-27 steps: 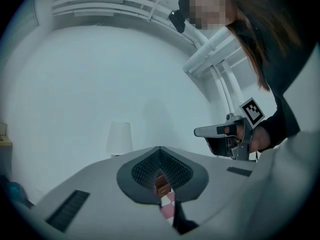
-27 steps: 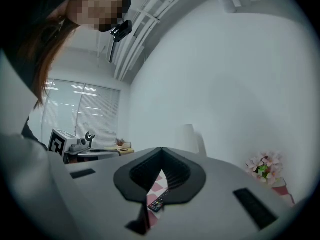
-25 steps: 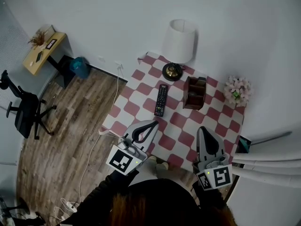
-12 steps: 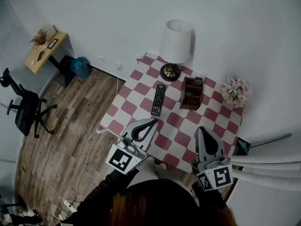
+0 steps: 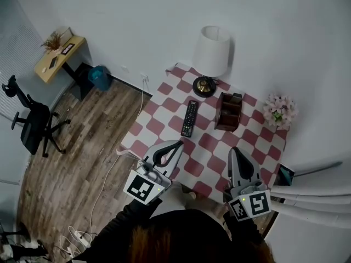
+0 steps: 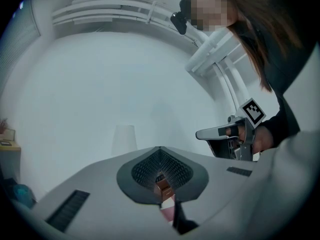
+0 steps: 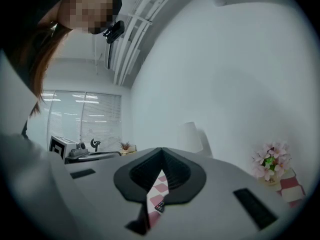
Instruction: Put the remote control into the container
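Remote control (image 5: 190, 118) — just one — is lying near one container (image 5: 228, 112). Left claw (image 5: 179, 143) and right claw (image 5: 235, 150) are hanging closed, empty.

Red-and-white check cloth spread over worktop (image 5: 159, 126), set against white wall. Remote control (image 5: 190, 118) laid lengthwise near middle, just left of brown container (image 5: 228, 112), not touching. White-shaded lamp (image 5: 211, 53) stood at far edge; pink flowers (image 5: 279, 112) placed at right. Left gripper (image 5: 176, 144) and right gripper (image 5: 237, 151) held over near edge, jaws closed together, both apart from remote control. Office chair (image 5: 30, 126), yellow desk (image 5: 57, 58), teal bin (image 5: 100, 76) seen on wood floor (image 5: 82, 147) at left.
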Demonstrator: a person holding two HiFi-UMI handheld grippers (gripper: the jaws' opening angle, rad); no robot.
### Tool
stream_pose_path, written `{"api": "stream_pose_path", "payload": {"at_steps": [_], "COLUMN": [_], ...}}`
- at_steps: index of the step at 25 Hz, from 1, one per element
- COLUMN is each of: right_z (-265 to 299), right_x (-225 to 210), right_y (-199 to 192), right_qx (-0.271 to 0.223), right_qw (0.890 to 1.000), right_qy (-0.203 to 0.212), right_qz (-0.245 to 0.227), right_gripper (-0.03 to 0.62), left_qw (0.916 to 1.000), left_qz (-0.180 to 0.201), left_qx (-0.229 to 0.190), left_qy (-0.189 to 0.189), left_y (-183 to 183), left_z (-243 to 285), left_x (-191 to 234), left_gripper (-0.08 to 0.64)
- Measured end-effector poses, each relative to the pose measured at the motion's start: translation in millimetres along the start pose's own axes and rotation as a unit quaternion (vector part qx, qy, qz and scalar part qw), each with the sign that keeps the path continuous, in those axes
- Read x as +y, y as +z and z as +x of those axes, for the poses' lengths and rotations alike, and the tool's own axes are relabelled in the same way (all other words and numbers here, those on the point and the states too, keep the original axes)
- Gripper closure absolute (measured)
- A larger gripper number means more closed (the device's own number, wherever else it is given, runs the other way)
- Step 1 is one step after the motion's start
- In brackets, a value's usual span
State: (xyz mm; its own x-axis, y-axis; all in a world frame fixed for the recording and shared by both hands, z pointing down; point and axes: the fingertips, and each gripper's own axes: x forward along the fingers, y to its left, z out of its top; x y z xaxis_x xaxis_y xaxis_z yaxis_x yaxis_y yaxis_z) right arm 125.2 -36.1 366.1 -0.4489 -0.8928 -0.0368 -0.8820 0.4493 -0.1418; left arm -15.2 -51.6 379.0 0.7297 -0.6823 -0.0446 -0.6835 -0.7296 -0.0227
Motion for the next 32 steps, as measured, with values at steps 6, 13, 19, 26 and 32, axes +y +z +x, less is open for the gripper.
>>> {"api": "stream_pose_path", "payload": {"at_steps": [6,13,19,26,32], "right_z": [25.7,74.1,122.9,180.3,212.9], "right_x": [-0.3,-5.1,-14.3,-33.8,-53.0], "right_y": [-11.2,-38.5,-87.3,-160.7,-228.6], "right_qx": [0.011,0.038,0.083,0.169,0.268], "right_qw": [1.000,0.998,0.993,0.980,0.959], "right_qy": [-0.006,-0.028,-0.036,-0.049,-0.083], "right_qz": [0.013,0.031,0.073,0.097,0.042], "right_gripper": [0.575,0.575,0.574,0.574,0.546], "left_qw": [1.0000,0.9996,0.9989,0.9990,0.9992], "left_qz": [0.002,0.005,-0.002,-0.011,-0.006], "left_qx": [0.003,-0.004,-0.015,-0.017,-0.012], "left_qy": [-0.006,-0.029,-0.045,-0.040,-0.037], "left_y": [-2.0,6.1,4.4,-1.3,-3.9], "left_z": [5.2,20.6,27.1,31.5,27.2], "left_x": [22.5,54.9,74.5,96.4,112.8], "left_gripper": [0.558,0.558,0.558,0.558,0.558]}}
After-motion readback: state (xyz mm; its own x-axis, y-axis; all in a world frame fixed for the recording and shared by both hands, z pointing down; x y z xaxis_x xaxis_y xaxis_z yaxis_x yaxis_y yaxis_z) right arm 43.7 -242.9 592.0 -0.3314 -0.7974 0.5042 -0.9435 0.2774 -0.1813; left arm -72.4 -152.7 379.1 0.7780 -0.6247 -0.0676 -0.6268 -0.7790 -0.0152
